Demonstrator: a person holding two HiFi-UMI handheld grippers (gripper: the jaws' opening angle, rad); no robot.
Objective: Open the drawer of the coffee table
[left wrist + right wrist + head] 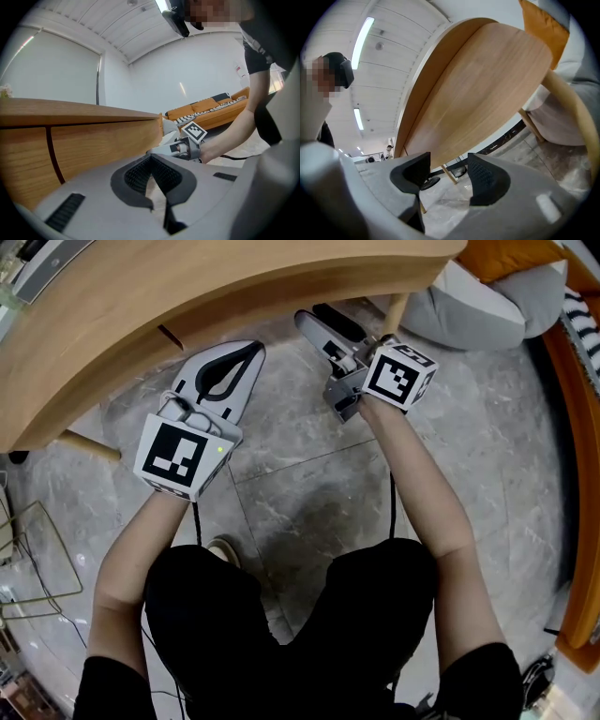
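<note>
The curved wooden coffee table [234, 287] fills the top of the head view. A dark seam [169, 337] in its side band marks the drawer front [108, 140]; I see no handle. My left gripper [251, 351] floats just below the table's edge, right of the seam. Its tips [151, 158] meet, with nothing between them. My right gripper [311, 313] points under the table's rim further right. In the right gripper view it [449, 161] is open and empty, with the table's underside [478, 84] above it.
Wooden table legs [89, 444] [396, 313] stand on the grey marble floor [309, 484]. A grey pouf [478, 306] and an orange sofa [211, 110] lie to the right. A thin wire stand [37, 559] is at the left. A foot [223, 547] rests below the grippers.
</note>
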